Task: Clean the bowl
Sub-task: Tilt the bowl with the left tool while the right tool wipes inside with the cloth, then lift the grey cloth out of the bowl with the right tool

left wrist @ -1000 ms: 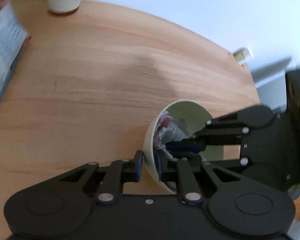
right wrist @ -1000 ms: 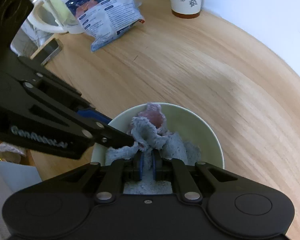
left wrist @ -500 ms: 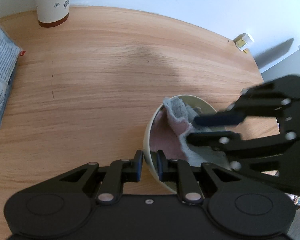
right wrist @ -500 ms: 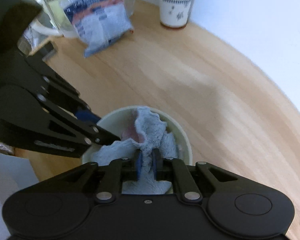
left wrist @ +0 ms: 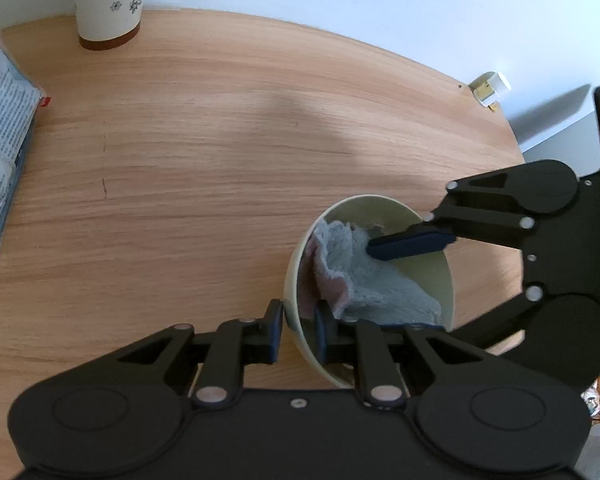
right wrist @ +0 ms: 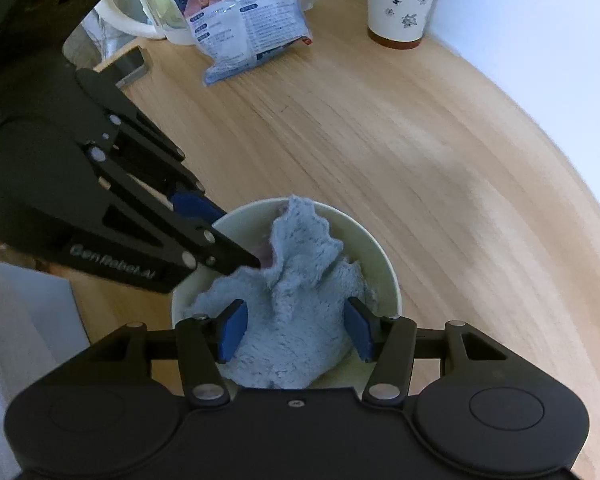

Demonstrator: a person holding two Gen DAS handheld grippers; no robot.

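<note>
Wooden counter — pale bowl near its front edge, blue cloth bunched inside. Left hand-held gripper clamps the bowl's rim; right hand-held gripper spread wide around the cloth. Farther back — printed pouch, paper cup.

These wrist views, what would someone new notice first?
First, the pale bowl low in the middle of the wooden table, with a fluffy blue cloth heaped inside. The left tool pinches the bowl's near rim, one finger inside and one outside, while the right tool stands open around the cloth. At the table's far edge sit a patterned paper cup and a blue printed bag.
</note>
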